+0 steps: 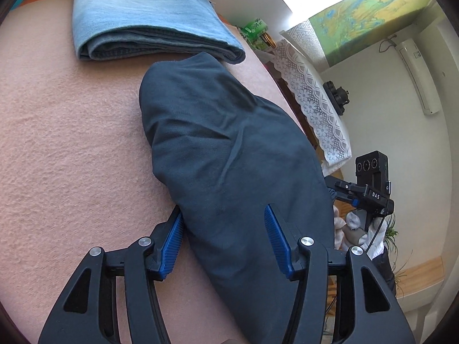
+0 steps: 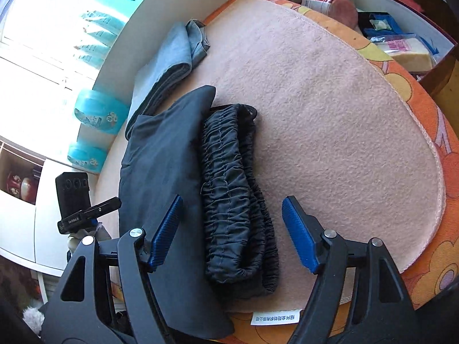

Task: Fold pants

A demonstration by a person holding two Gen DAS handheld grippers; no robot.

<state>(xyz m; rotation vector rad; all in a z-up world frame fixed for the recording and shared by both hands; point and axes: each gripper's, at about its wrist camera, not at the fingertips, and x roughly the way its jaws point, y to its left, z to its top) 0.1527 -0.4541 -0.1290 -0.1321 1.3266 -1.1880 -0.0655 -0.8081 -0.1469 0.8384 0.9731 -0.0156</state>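
Dark pants (image 2: 229, 195) lie folded on pink blanket (image 2: 330, 143); orange cloth (image 2: 424, 272) beneath.

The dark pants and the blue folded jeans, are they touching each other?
Touching. In the right wrist view the dark pants lie over the near end of the folded jeans, with no blanket showing between them.

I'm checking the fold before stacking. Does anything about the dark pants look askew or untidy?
Yes. The dark pants lie as a lumpy bundle: the elastic waistband bunches out unevenly along one side, unlike the flat-folded light blue jeans beyond them on the pink blanket.
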